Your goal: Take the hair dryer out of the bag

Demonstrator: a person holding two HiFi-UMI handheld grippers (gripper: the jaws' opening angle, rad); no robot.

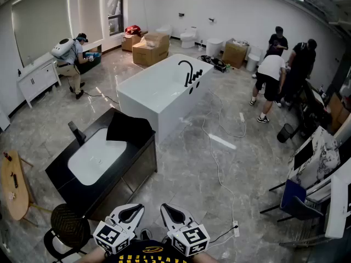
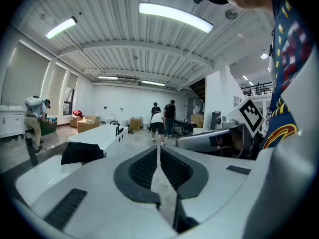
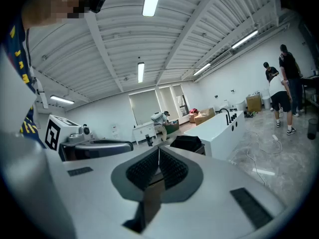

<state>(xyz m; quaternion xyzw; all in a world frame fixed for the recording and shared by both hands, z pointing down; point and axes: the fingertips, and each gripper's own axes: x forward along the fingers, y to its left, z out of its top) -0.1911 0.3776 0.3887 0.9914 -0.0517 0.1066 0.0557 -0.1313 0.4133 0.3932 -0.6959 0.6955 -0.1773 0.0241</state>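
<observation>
Nothing has begun yet, by the look of it. The left gripper (image 1: 133, 210) and right gripper (image 1: 167, 210) hang close to the person's chest, each with its jaws pressed together on nothing. They are well apart from the black bag (image 1: 129, 127), which lies on the far right corner of the dark vanity counter (image 1: 63, 174), beside the white basin (image 1: 97, 156). I can't see the hair dryer itself — presumably it's inside the bag. Walking over, opening the bag and lifting the dryer out all remain.
</observation>
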